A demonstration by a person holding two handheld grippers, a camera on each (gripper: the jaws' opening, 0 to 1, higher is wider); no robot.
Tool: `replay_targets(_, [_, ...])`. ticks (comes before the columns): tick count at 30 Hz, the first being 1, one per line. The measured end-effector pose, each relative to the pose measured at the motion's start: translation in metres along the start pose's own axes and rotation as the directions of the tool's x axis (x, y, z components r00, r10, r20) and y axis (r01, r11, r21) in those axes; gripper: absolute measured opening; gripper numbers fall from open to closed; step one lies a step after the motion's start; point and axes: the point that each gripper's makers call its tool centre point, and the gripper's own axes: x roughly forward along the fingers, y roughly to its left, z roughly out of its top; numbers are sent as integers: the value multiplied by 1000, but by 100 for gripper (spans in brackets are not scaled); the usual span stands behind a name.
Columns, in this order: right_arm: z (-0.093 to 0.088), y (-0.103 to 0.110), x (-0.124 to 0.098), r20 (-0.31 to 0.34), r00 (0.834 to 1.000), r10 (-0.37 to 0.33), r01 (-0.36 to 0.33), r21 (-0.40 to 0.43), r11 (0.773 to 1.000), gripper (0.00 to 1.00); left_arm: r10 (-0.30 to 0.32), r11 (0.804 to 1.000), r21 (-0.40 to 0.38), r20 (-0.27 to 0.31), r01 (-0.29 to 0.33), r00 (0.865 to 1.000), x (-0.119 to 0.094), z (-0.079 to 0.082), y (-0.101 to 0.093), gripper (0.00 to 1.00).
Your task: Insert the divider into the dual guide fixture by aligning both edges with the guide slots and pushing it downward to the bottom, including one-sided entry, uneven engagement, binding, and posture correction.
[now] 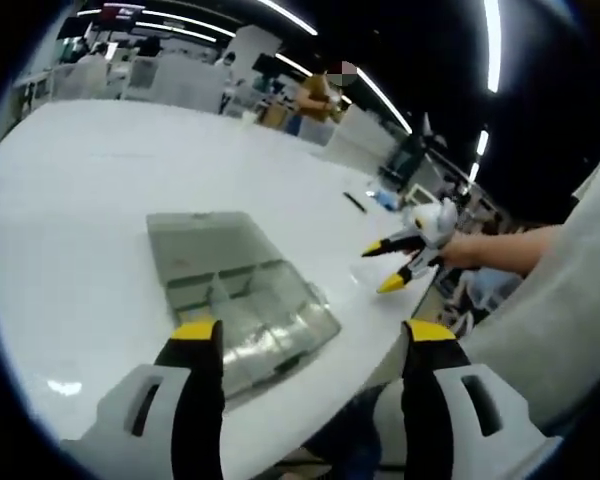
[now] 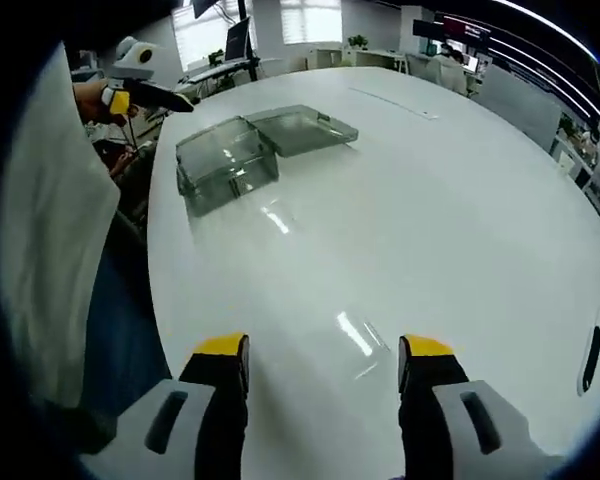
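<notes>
Sitting mid-frame in left gripper view: clear plastic fixture box (image 1: 242, 300) with lid flipped open, on white table (image 1: 70, 200) near its edge. Left gripper (image 1: 305, 335) at bottom, jaws wide, nothing held. Right gripper (image 1: 388, 265) pokes in from right, jaws parted, empty too. Right gripper view: same box (image 2: 230, 160) upper left, own jaws (image 2: 322, 348) wide over bare tabletop. Can't pick out divider for sure.

— On the table (image 1: 70, 200)?
— Compartment box (image 1: 255, 300) near the front edge, lid (image 1: 195, 240) laid open flat behind it. Right gripper (image 1: 390, 265) off to its right.
— And inside?
— Possibly a divider (image 1: 220, 295) upright; too blurred to confirm.
</notes>
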Motion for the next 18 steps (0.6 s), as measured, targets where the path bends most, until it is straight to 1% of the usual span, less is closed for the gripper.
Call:
replay_targets(7, [-5,-1,6,-42,999,22,-24,-56,998,57,13,1000,-3,7,-13,1000,-2,2,1,70])
replay_targets(15, [-8,-2,7,-62,997,35,-40,-86,996,55,17,1000,-5,6,-17,1000,-3,-3,0,70])
replay_targets(17, [-9,-2,9,-69,997,37,-44,-97,994,54,19,1000,-6,-2,-19,1000,-3,-5,1,70])
replay_targets(18, [-9,-2,9,-72,997,38,-45,-104,994,53,29,999,-16,14,-29,999,-3,-3,2,70])
